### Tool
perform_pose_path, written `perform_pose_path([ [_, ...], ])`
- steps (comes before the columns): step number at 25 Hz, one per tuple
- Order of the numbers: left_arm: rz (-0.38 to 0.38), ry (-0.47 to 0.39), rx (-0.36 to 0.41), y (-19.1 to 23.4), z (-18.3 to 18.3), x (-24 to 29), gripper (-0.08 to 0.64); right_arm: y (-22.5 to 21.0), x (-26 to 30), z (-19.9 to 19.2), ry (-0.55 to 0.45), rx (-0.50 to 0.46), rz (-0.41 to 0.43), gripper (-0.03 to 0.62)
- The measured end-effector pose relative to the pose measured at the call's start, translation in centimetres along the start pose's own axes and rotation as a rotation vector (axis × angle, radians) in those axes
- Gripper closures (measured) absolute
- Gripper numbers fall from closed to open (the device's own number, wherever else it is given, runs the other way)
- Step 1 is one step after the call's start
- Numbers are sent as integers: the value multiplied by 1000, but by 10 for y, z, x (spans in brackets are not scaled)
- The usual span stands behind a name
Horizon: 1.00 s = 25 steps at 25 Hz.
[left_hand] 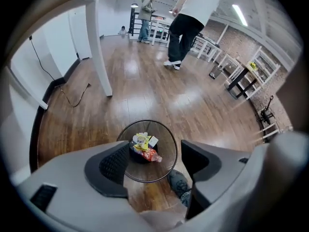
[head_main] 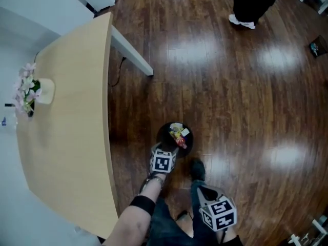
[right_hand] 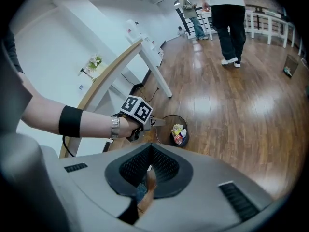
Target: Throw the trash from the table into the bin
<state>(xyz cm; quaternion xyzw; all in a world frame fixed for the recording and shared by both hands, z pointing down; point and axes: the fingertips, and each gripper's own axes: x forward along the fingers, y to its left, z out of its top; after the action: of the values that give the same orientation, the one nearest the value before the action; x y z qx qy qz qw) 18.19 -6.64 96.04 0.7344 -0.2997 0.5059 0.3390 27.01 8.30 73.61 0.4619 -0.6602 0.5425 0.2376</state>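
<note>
Over the bin, left gripper gapes wide and empty, right gripper sits clamped closed; drop looks done, table check next.

An open, loft-like office or workroom: glossy dark wood floor, white walls, brick wall, ceiling strip lights, white railings, pale wooden surface bearing a flower pot.

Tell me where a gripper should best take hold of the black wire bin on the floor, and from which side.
Probably the thin top rim, from straight above, with one jaw inside and one outside. The bin stands upright with its open mouth up. Its round body looks too wide to span, and the trash lies low at the bottom, leaving the rim free.
</note>
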Motion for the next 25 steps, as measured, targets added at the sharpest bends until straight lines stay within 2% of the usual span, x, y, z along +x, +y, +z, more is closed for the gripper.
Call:
perform_pose_path([
  [5, -37, -104, 46, -29, 19, -65, 224, 6, -7, 16, -17, -23, -1, 584],
  [9, -127, -194, 56, -68, 31, -146, 240, 16, -18, 28, -45, -44, -4, 584],
  [11, -164, -213, 58, -84, 26, -193, 281, 26, -27, 32, -55, -58, -4, 584],
  [13, -173, -235, 69, -93, 19, -242, 381, 39, -38, 37, -71, -76, -3, 584],
  [15, -153, -261, 92, -96, 11, -287, 555, 53, -49, 42, -91, -98, 0, 584],
  [18, -146, -273, 114, -98, -9, -345, 555, 76, -68, 43, -112, -125, 5, 584],
  [21, -142, -284, 102, -94, -32, -390, 555, 104, -86, 40, -127, -157, 25, 584],
  [25, -111, -323, 81, -68, -64, -437, 555, 156, -97, 40, -159, -226, 49, 584],
])
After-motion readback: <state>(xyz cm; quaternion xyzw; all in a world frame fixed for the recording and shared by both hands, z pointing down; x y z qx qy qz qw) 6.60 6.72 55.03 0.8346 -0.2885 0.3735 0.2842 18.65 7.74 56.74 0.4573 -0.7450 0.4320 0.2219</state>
